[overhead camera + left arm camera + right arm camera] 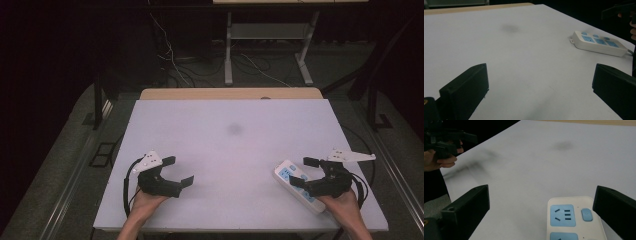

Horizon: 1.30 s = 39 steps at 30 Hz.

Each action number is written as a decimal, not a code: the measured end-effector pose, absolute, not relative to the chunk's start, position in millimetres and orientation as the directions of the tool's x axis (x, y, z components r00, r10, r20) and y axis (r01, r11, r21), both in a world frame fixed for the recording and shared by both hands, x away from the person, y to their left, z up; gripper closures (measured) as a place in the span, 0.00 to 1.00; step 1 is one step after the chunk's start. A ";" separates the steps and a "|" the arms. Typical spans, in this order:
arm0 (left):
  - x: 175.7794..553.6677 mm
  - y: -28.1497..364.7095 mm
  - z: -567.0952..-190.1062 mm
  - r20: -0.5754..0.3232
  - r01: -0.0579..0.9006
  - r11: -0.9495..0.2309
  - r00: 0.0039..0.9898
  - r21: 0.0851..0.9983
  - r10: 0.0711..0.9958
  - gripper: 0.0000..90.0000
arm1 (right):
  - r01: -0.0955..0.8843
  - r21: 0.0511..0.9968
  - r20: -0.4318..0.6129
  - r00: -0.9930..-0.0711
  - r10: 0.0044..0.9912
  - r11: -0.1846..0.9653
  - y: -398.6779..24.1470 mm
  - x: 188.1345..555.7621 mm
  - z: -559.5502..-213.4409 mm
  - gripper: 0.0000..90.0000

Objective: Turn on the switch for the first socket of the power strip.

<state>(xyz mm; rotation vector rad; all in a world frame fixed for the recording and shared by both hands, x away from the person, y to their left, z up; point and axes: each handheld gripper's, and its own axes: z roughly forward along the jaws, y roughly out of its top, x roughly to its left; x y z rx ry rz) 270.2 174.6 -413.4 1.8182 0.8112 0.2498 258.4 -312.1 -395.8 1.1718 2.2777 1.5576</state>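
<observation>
A white power strip [299, 186] with pale blue socket faces and blue rounded switches lies at the lower right of the high view, angled on a white table [230, 150], its near end under the right gripper [305, 172]. That gripper, jaws spread wide, hovers over the strip and grips nothing. At lower left, the left gripper [179, 171] is likewise spread wide and empty, well apart from the strip. A faint grey smudge [234, 129] marks the tabletop's centre, with bare surface around it. A wooden edge [230, 93] runs along the far side, with a dark floor and cables [172, 60] beyond. The right gripper view brings the strip's end [571, 217] close between its jaws, showing one socket's slots and a switch [586, 214]. The left gripper view shows the strip [599, 43] whole at upper right.
</observation>
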 end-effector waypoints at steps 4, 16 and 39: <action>270.4 173.7 -414.3 -0.206 0.408 -0.194 0.749 0.892 0.630 0.00 | 0.519 0.840 0.296 -0.685 0.666 0.161 -312.2 258.3 -396.1 0.01; 270.6 171.7 -416.8 -0.212 0.417 -0.200 0.751 0.887 0.625 0.00 | 0.518 0.840 0.295 -0.686 0.665 0.163 -312.1 258.7 -396.4 0.01; 267.9 169.7 -420.2 -0.219 0.430 -0.211 0.753 0.878 0.621 0.00 | 0.532 0.827 0.296 -0.687 0.664 0.182 -314.2 260.2 -391.1 0.01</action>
